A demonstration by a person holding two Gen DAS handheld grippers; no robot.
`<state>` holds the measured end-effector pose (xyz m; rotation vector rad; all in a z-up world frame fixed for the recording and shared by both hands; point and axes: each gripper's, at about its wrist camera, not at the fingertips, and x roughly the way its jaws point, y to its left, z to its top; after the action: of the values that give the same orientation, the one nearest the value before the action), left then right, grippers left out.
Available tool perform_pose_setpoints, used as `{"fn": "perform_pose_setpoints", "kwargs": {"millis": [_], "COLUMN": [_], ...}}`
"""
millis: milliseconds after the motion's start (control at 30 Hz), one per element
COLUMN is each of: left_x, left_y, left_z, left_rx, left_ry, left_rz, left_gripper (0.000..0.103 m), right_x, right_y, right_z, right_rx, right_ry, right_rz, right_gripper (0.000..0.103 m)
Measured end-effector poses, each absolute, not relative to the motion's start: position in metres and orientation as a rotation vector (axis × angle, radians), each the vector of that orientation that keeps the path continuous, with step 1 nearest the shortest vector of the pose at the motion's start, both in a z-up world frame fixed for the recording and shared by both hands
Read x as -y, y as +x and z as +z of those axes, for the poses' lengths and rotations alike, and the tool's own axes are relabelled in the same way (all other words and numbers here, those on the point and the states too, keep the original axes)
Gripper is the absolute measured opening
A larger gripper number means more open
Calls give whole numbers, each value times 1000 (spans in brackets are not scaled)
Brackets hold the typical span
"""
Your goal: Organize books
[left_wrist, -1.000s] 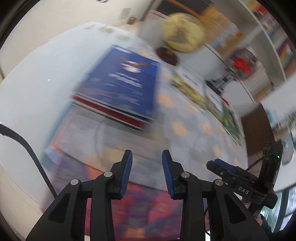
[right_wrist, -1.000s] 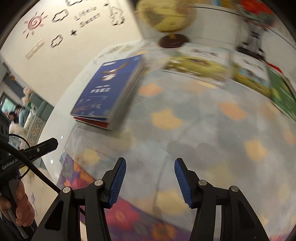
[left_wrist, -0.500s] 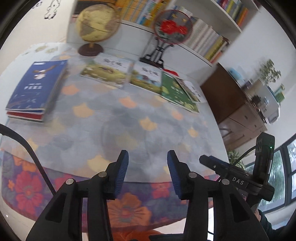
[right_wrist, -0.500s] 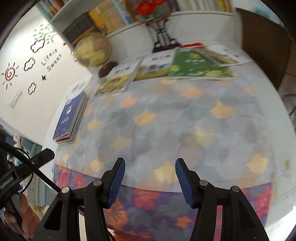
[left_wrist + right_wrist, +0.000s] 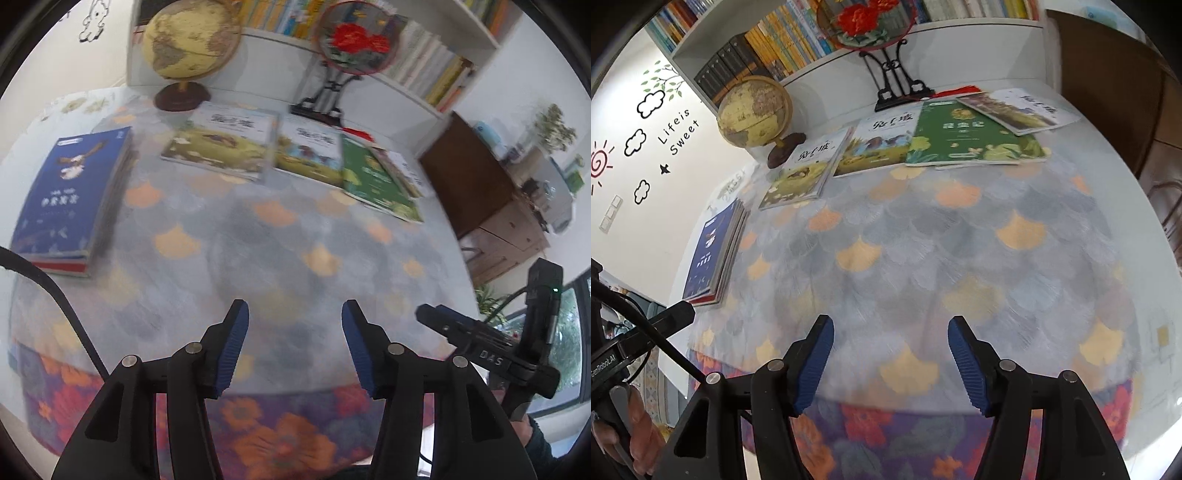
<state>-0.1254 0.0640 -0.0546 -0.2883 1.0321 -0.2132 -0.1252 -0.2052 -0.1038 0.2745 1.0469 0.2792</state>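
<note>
Patterned tablecloth (image 5: 960, 258), grey scales with orange and yellow fan shapes and a floral border at the near edge, covers the table under both grippers. Left gripper (image 5: 293, 343): blue-padded fingers (image 5: 232, 347) spread wide, nothing between them, held above the near edge of the cloth. Right gripper (image 5: 890, 360): fingers (image 5: 964, 363) likewise spread wide and empty, also above the near edge. In the left wrist view the right gripper's body shows at lower right; in the right wrist view the left gripper's body and the hand holding it show at lower left. Outward from the fingers: a blue book stack (image 5: 70, 199) (image 5: 714, 251) lies flat at the left side of the table, blue cover on top, red edge visible beneath. Along the far edge, a row of flat books: a picture book (image 5: 225, 144) (image 5: 805, 170) nearest the globe, a second picture book (image 5: 310, 151) (image 5: 879, 144) just beside it, then a green book (image 5: 376, 181) (image 5: 964, 136), and a white-covered book (image 5: 1019, 109) partly overlapping the green one at the far right. Globe (image 5: 190, 40) (image 5: 753, 110) on a dark wooden base stands behind the row at left; a round red-flower ornament (image 5: 354, 40) (image 5: 868, 20) on a black stand sits behind the middle. Bookshelf (image 5: 768, 48) filled with upright books runs along the back wall. Left view is somewhat motion-blurred.
</note>
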Motion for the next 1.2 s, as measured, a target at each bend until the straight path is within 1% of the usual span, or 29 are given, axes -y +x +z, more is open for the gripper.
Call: {"fn": "perform_pose_setpoints", "kwargs": {"millis": [67,100,133,167,267,333,400,467,533,733,867,933,1000,1067,1200], "left_x": [-86,-95,-106,-117,-143,-153,-161,-167,-169,-169,-169,-172,-172,-170,-163], "left_y": [-105,-98,-89,-78,-40,-14,15,45,67,124,149,155,162,164,163], "left_z": [-55,-55,-54,-53,-51,-55,-62,-74,-86,-124,-143,-151,-159,-164,-168], "left_rx": [-1042,-1038,-1027,-1009,-988,-978,-977,-984,-1016,-1091,-1133,-1147,-1164,-1178,-1168], "left_ry": [-298,-301,-299,-296,-267,-233,-198,-182,-178,-205,-191,-216,-231,-219,-183], "left_rz": [-209,-202,-187,-172,-156,-124,-99,-119,-156,-196,-155,-154,-157,-155,-156], "left_gripper": [55,67,75,76,76,76,75,68,51,51,51,51,51,51,51], "right_x": [186,178,165,156,121,104,84,68,55,31,24,25,22,20,17], "right_y": [-104,-95,-82,-73,-35,-12,15,37,55,96,123,131,138,141,142], "right_z": [-104,-103,-102,-101,-97,-98,-101,-106,-111,-122,-145,-153,-161,-167,-173], "right_rx": [-1064,-1063,-1060,-1059,-1042,-1027,-1007,-988,-985,-994,-1087,-1114,-1128,-1147,-1134], "right_ry": [264,257,241,230,207,194,182,162,137,118,141,183,198,202,203], "right_rz": [307,315,320,323,339,335,323,302,261,220,182,181,185,180,170], "right_gripper": [62,62,62,62,63,68,69,69,69,68,67,60,50,44,43]}}
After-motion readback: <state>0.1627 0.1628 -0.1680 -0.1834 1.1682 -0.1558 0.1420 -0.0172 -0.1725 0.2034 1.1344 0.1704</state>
